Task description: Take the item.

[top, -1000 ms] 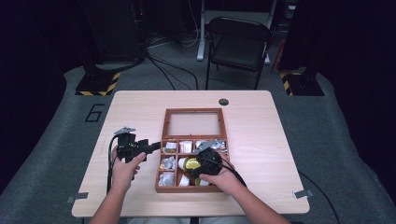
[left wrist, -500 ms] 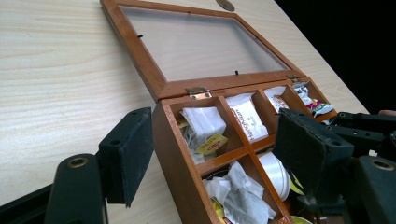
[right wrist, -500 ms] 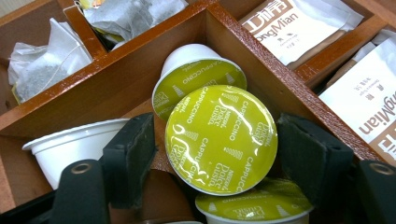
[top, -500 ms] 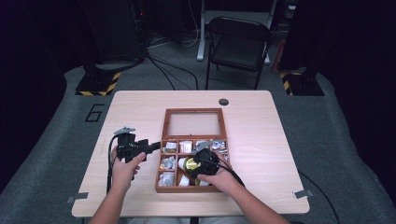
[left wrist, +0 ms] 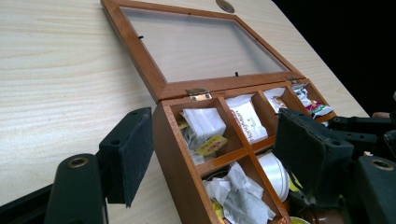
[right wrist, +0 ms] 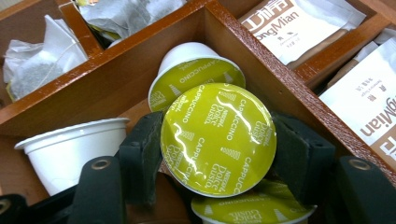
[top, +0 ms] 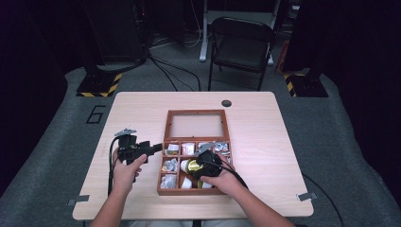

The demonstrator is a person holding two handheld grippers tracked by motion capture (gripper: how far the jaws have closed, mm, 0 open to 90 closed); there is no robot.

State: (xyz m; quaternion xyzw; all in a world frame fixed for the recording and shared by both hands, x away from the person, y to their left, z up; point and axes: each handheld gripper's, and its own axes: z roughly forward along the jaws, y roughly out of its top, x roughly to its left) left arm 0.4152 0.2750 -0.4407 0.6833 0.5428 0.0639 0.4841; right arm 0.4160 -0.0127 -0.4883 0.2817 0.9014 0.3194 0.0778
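Capsule (right wrist: 218, 140) with the green foil lid sits in the wooden box (top: 163, 179), middle compartment; right gripper (right wrist: 217, 144) has just been closing and now clamps its stiff rim. It seems light, the foil slippery and easy to dent.

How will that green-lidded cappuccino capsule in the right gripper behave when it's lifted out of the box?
The cappuccino capsule is probably light and fairly stiff: a small plastic cup, like the white ones beside it. Its glossy foil lid looks easy to dent. The right gripper, whose jaws have just been closing, flanks its round rim, so it could slip or pivot. Set on its side, it would likely roll.
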